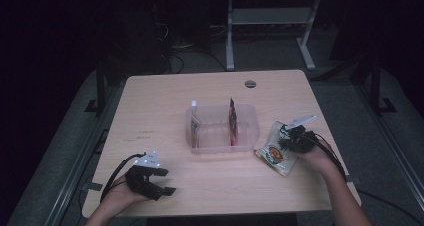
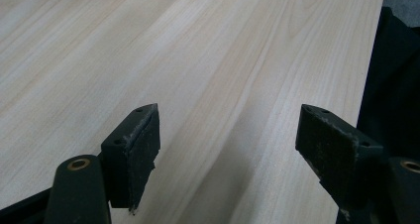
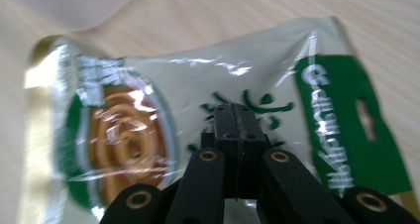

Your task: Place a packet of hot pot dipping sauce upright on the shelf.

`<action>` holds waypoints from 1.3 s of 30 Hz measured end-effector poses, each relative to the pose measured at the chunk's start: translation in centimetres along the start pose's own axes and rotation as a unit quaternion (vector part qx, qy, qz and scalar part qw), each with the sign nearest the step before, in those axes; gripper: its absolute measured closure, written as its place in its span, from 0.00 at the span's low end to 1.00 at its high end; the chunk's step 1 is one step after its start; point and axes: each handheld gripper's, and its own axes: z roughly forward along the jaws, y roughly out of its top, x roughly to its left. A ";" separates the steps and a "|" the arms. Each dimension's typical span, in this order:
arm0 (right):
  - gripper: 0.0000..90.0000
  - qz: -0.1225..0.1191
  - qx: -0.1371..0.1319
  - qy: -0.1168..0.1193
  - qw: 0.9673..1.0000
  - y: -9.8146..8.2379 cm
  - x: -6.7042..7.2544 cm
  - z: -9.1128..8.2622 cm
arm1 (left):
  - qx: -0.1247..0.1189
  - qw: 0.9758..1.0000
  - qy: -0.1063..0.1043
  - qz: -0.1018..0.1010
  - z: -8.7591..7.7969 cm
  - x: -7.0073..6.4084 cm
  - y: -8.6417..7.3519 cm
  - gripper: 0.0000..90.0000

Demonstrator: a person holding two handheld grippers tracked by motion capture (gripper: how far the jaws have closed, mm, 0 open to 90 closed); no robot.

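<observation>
The left tool [image 1: 159,181] rests low on the near-left part of the desk [image 1: 165,96], its jaws spread with bare wood between them, well apart from everything else. Ahead of it and off to its right stands a clear plastic bin [image 1: 222,127], with a flat packet upright against its left wall and a dark red packet [image 1: 232,117] upright near its middle. Just past the bin's right end, the right tool [image 1: 286,143] sits over a green-and-white snack packet [image 1: 274,153], which lies on the desk directly beneath and ahead of it; in the right gripper view its jaws are pressed together, pinching the packet's film [image 3: 208,85] near the middle. The step in hand looks like picking this packet up for the bin. The next move likely calls for lifting it clear of the desk, carrying it leftward over the rim, and turning it upright beside the other packets.
</observation>
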 end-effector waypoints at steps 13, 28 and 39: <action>0.84 0.015 -0.016 0.028 0.999 0.1 0.7 -0.7 | 0.003 1.000 -0.001 0.000 -0.1 0.1 -0.1 0.28; 0.96 0.101 -0.071 -0.079 0.989 0.8 -4.3 0.3 | 0.003 1.000 -0.001 -0.003 0.1 0.2 -0.1 0.28; 1.00 0.077 -0.037 -0.076 0.993 -0.1 -5.1 0.7 | 0.003 1.000 0.001 -0.003 0.0 0.1 -0.1 0.28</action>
